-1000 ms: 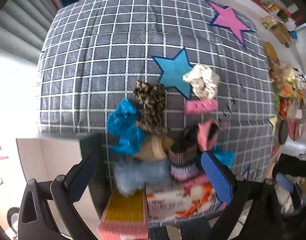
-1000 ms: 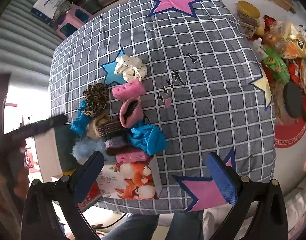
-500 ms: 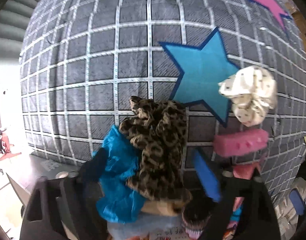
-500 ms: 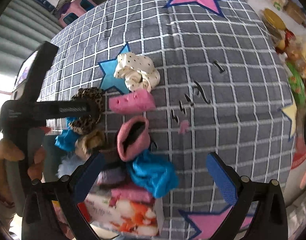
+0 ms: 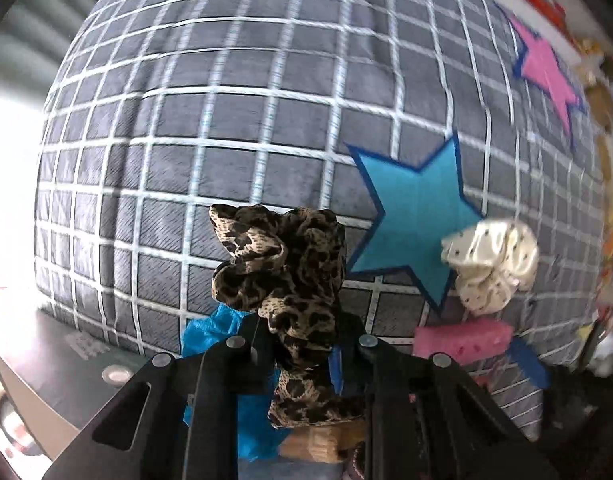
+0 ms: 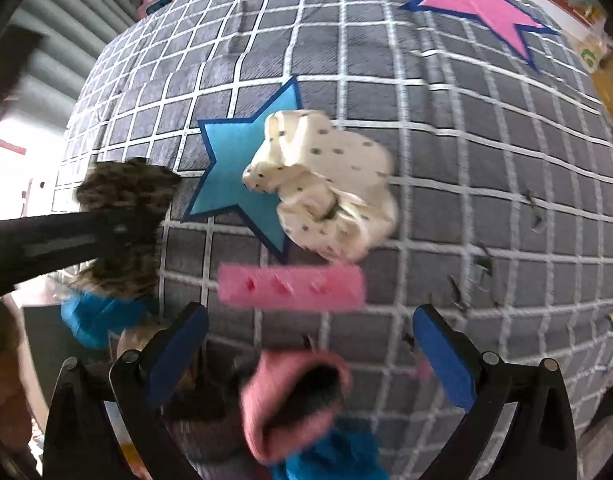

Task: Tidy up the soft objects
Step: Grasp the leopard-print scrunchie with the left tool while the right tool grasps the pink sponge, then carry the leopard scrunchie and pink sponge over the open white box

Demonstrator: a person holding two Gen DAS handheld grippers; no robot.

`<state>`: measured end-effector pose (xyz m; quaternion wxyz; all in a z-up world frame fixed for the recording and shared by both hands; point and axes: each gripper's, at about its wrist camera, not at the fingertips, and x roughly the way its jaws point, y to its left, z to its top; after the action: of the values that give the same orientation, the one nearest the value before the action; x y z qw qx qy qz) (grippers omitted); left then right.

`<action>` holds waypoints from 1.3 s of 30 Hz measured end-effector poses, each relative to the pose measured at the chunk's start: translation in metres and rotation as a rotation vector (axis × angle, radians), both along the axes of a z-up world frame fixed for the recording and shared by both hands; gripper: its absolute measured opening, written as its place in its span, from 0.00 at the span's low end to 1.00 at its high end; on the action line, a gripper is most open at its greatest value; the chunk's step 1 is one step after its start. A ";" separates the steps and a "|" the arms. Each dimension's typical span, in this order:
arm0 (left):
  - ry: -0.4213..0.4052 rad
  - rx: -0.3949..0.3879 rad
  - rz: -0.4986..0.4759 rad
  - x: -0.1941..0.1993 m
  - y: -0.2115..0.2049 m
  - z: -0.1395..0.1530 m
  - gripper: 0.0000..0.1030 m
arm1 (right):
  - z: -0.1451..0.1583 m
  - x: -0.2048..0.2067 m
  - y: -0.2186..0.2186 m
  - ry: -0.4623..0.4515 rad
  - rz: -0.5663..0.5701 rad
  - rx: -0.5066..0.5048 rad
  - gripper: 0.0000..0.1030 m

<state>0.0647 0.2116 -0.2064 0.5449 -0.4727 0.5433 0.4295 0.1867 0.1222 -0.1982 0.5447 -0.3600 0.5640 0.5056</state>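
Note:
My left gripper (image 5: 302, 344) is shut on the leopard-print scrunchie (image 5: 282, 264) and holds it above the grey checked blanket (image 5: 226, 120); it shows at the left of the right wrist view (image 6: 122, 188). My right gripper (image 6: 306, 344) is open and empty, its jaws wide on either side of a pink fuzzy scrunchie (image 6: 294, 400) just below a pink foam roller (image 6: 292, 286). A cream dotted scrunchie (image 6: 326, 192) lies on the blue star patch (image 6: 238, 160); it also shows in the left wrist view (image 5: 492, 264).
Blue scrunchies lie under the left gripper (image 5: 210, 332) and at the bottom of the right wrist view (image 6: 330, 456). A tan soft item (image 5: 318, 444) lies below. A pink star patch (image 6: 478, 4) is far right. Clutter lines the blanket's right edge.
My left gripper closed on the leopard-print scrunchie and lifted it. My right gripper moved forward and down toward the pink roller and pink scrunchie, still open.

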 end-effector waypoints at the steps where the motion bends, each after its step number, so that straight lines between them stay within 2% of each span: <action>1: -0.015 0.001 0.017 -0.005 0.002 0.003 0.22 | -0.004 -0.003 0.005 -0.005 0.001 0.004 1.00; 3: -0.057 0.002 0.030 -0.012 0.004 0.008 0.22 | -0.009 -0.006 0.009 -0.017 -0.007 0.025 1.00; 4: -0.064 0.010 0.029 -0.014 0.003 0.012 0.22 | -0.010 -0.007 0.008 -0.012 -0.011 0.034 0.97; 5: -0.063 0.019 0.025 -0.019 0.004 0.017 0.22 | -0.011 -0.007 0.009 -0.016 -0.013 0.040 0.72; 8: -0.072 0.049 0.016 -0.022 0.000 0.036 0.22 | -0.010 -0.002 0.009 -0.015 -0.038 0.028 0.72; 10: -0.081 0.068 0.010 -0.023 -0.007 0.049 0.22 | 0.000 0.009 0.001 0.022 -0.067 0.046 0.72; 14: -0.096 0.119 -0.018 -0.019 -0.023 0.075 0.22 | 0.028 0.032 -0.017 0.066 -0.124 0.083 0.72; 17: -0.112 0.156 -0.063 -0.017 -0.051 0.104 0.22 | 0.054 0.046 -0.037 0.084 -0.164 0.111 0.72; 23: -0.160 0.213 -0.251 0.001 -0.107 0.145 0.22 | 0.102 0.051 -0.087 0.078 -0.219 0.144 0.72; 26: -0.198 0.210 -0.344 0.007 -0.138 0.160 0.22 | 0.121 0.053 -0.113 0.062 -0.231 0.143 0.72; 31: -0.265 0.194 -0.458 0.010 -0.181 0.177 0.22 | 0.137 0.042 -0.156 0.068 -0.296 0.131 0.72; 34: -0.275 0.203 -0.532 0.012 -0.204 0.186 0.22 | 0.146 0.035 -0.186 0.074 -0.348 0.131 0.72; 39: -0.305 0.209 -0.604 0.011 -0.233 0.198 0.22 | 0.155 0.028 -0.228 0.076 -0.420 0.135 0.72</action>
<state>0.0753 -0.0214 -0.0085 0.7676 -0.2914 0.5240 0.2265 0.2142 -0.1059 -0.0431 0.6394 -0.1782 0.6115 0.4307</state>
